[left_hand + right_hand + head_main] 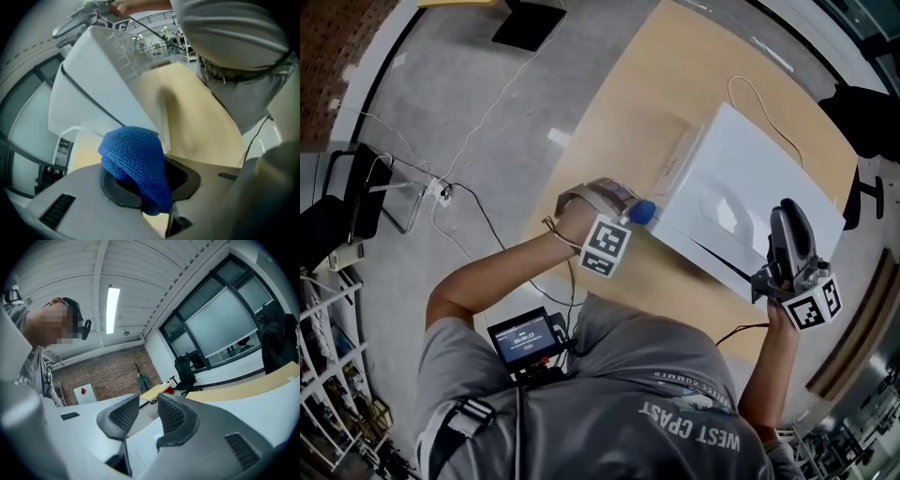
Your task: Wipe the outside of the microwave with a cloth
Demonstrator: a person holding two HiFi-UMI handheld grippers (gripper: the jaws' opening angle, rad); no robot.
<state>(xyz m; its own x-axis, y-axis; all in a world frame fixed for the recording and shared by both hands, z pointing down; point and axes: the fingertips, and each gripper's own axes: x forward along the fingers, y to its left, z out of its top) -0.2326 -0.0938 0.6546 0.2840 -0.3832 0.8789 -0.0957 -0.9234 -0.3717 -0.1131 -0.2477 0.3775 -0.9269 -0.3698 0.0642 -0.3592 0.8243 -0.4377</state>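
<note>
**Cloth at the microwave, wiping barely started**

The left gripper (634, 216) has its jaws clamped on a bunched blue cloth (133, 157). It holds the cloth at the left corner of the white microwave (750, 211), which sits toward the table's (619, 103) right end. Whether the cloth touches is unclear. The right gripper (147, 411) hovers over the microwave's right corner, jaws slightly apart and empty. Nearly all the wiping looks left to do.

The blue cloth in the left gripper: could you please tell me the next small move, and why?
Probably press the blue cloth, clamped in the left gripper, against the near side of the microwave and start wiping: it sits at that wall, seemingly not yet touching.
</note>
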